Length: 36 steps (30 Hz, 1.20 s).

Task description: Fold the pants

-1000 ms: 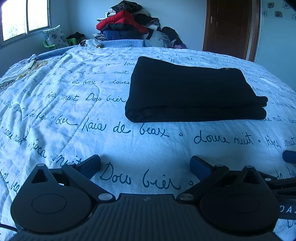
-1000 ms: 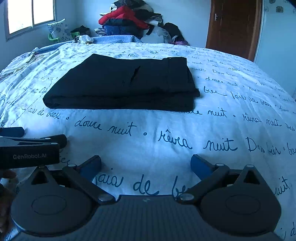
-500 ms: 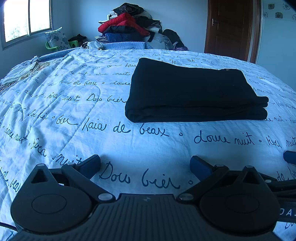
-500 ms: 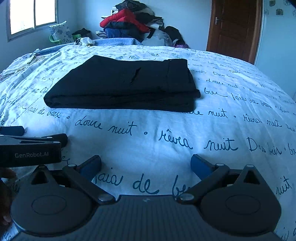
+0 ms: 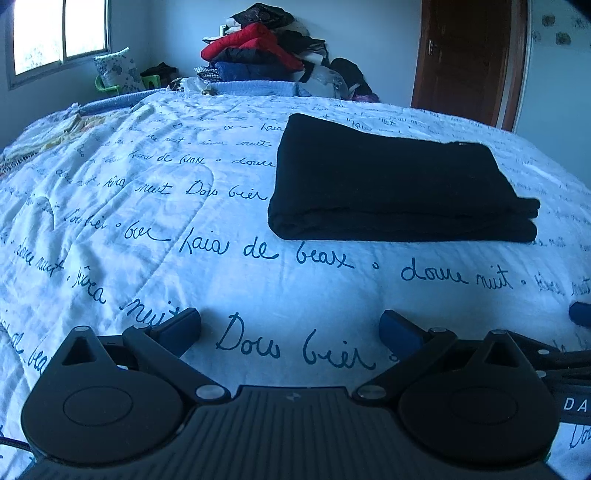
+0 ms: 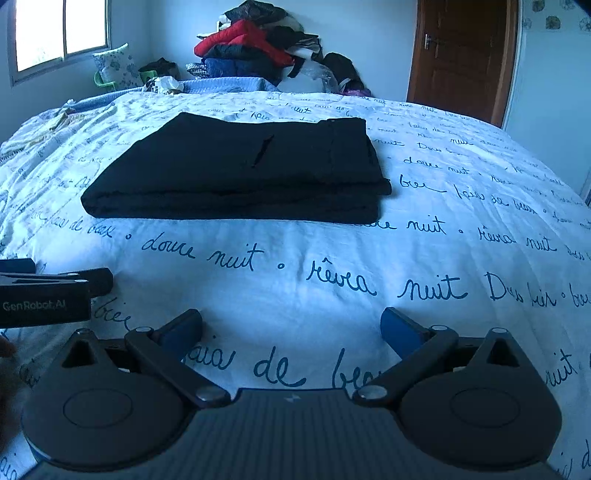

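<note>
My right gripper showed only a cut-off tip; both grippers (left gripper included) stood wide apart, empty, near the folded black fabric pants.

Cool bluish daylight enters from the blown-out window at upper left; the bed bulges with fisheye distortion; focus stays sharp.

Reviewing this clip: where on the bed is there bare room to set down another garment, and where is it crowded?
Free: the strip of bedspread between the folded black pants and both open grippers, left gripper, right gripper; also the bedspread either side of the pants. Crowded: the clothes pile beyond the far edge.
</note>
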{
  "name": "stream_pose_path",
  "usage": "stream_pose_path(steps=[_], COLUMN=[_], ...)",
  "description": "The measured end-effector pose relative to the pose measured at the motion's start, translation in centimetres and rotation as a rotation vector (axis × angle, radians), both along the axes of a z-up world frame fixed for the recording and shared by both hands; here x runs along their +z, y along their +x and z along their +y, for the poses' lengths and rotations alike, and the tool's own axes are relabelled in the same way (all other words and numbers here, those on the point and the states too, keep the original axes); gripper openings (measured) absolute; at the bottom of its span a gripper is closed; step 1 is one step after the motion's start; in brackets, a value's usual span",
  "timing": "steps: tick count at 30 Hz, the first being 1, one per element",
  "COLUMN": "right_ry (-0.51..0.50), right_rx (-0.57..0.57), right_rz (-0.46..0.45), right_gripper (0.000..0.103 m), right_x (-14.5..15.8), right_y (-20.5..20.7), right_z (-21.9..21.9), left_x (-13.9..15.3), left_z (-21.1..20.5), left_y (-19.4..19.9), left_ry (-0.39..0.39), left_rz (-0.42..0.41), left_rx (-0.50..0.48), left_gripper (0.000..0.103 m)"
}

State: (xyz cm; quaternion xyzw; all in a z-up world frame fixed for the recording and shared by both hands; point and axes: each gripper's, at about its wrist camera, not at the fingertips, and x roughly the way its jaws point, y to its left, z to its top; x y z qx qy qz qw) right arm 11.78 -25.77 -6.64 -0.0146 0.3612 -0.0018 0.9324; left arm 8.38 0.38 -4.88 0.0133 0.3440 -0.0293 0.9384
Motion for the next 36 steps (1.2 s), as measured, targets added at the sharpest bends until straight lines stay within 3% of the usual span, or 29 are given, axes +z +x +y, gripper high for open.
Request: stream_pose_path(steps=[36], right_ry=[0.001], right_rx=[-0.003], right_rz=[-0.011], right_gripper=[0.103], right_x=[-0.22], right_y=[-0.27], right_z=[0.15], left_x=[-0.16], left_z=[0.09], left_y=[-0.05], left_ry=[-0.008], left_rz=[-0.003], left_rx=[0.002], left_gripper=[0.103])
